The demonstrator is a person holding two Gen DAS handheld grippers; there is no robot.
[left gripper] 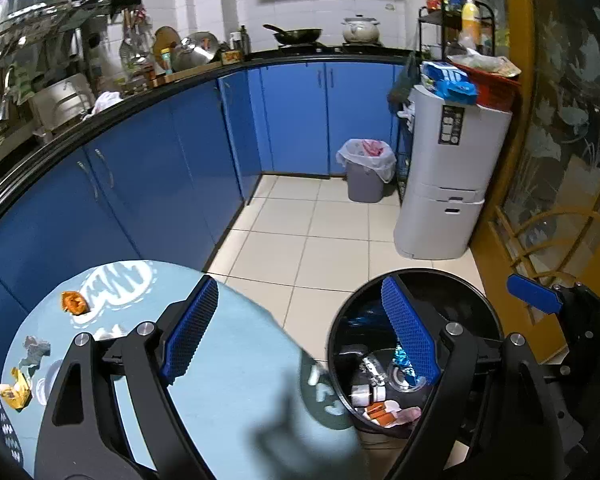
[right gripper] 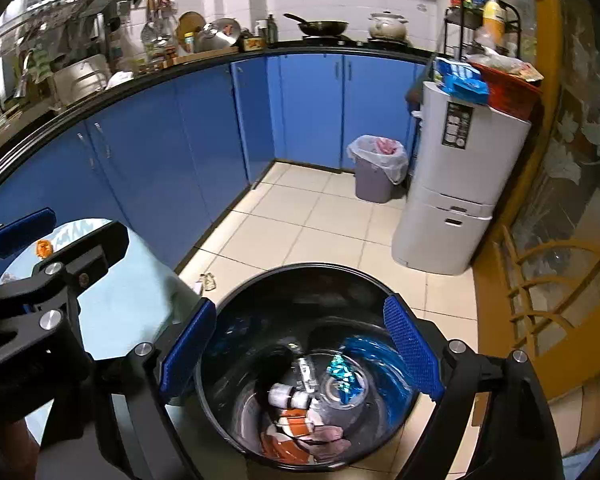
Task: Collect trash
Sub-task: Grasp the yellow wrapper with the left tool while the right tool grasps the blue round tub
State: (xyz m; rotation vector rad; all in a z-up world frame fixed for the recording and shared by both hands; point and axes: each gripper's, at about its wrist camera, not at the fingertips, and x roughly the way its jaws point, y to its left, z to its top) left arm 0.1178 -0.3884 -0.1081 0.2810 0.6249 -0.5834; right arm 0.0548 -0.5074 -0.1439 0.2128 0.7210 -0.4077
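Note:
A black trash bin point(left gripper: 334, 344) stands on the floor beside a round light-blue table point(left gripper: 228, 380). It holds several wrappers and small bottles point(right gripper: 300, 412). On the table's left part lie an orange wrapper point(left gripper: 75, 303), a grey crumpled piece point(left gripper: 36, 347) and a yellow wrapper point(left gripper: 16, 390). My left gripper point(left gripper: 300, 328) is open and empty, spanning the table's edge and the bin. My right gripper point(right gripper: 300, 356) is open and empty, right above the bin's mouth point(right gripper: 236, 296). The right gripper also shows at the right edge of the left wrist view point(left gripper: 540, 300).
Blue kitchen cabinets point(left gripper: 148, 184) run along the left and back. A grey bin with a white liner point(left gripper: 366, 170) and a white appliance point(left gripper: 448, 184) stand at the back right. A small scrap point(right gripper: 209, 280) lies on the tiled floor near the table.

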